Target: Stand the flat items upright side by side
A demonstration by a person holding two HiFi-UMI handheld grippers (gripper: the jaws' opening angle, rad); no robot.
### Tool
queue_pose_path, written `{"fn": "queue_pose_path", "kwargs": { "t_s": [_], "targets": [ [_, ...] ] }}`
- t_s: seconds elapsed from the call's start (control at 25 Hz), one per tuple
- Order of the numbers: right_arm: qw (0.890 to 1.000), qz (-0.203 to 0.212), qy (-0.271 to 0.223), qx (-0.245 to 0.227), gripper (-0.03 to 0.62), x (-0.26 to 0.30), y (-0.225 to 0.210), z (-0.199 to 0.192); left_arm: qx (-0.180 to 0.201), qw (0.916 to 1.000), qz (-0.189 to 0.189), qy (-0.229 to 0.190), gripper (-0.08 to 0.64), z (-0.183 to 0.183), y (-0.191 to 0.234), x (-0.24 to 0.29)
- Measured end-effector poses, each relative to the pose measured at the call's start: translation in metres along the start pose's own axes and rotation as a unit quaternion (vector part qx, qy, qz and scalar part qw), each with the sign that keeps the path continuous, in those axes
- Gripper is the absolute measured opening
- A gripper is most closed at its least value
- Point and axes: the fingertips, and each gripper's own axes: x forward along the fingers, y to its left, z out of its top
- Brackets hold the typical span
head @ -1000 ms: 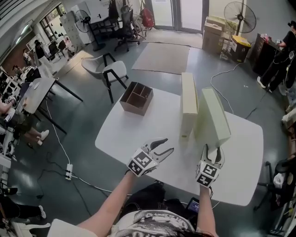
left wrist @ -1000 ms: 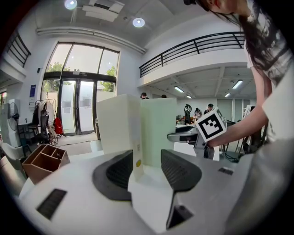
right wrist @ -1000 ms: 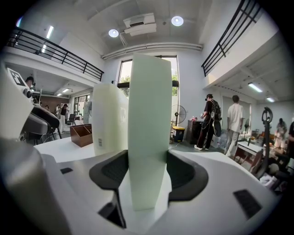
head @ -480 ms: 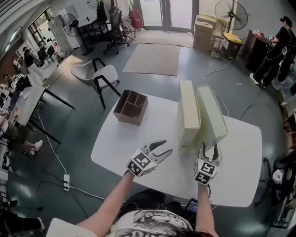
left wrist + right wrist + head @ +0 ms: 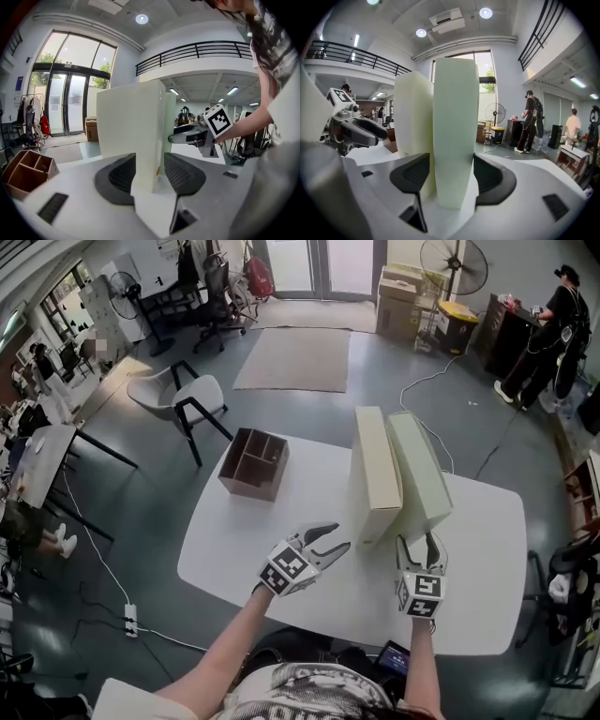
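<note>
Cream box (image 5: 375,474) and pale green box (image 5: 419,472) show against white table (image 5: 272,549).

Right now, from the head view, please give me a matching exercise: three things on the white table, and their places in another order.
Things:
1. brown wooden compartment box
2. cream flat box
3. pale green flat box

Places:
A. upright, right one of the pair
B. near the far left corner of the white table
C. upright, left one of the pair

Pairs: 1-B, 2-C, 3-A.
</note>
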Motion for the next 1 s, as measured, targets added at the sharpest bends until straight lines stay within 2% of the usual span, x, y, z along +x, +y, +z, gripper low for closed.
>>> {"fn": "queue_pose_path", "kwargs": {
  "t_s": [0.12,0.2,0.32,0.88,1.0],
  "targets": [
    [0.999,0.037,0.006,-0.011,0.284,-0.005,0.006,-0.002,0.001,1.0,-0.009,-0.004,0.186,0.004,0.0,0.008],
    [0.999,0.046,0.009,-0.024,0.266,-0.006,0.008,-0.004,0.001,0.9999,-0.011,-0.006,0.186,0.006,0.001,0.012],
    [0.998,0.049,0.012,-0.031,0.236,-0.005,0.008,-0.004,0.0,0.9999,-0.013,-0.007,0.186,0.007,0.004,0.016],
    [0.997,0.051,0.011,-0.06,0.235,0.015,0.018,0.004,-0.004,0.9999,-0.004,-0.008,0.186,0.009,0.015,0.019],
    [0.996,0.054,0.01,-0.071,0.207,0.018,0.022,0.006,-0.006,1.0,-0.002,-0.007,0.186,0.008,0.016,0.017]
  ]
}}
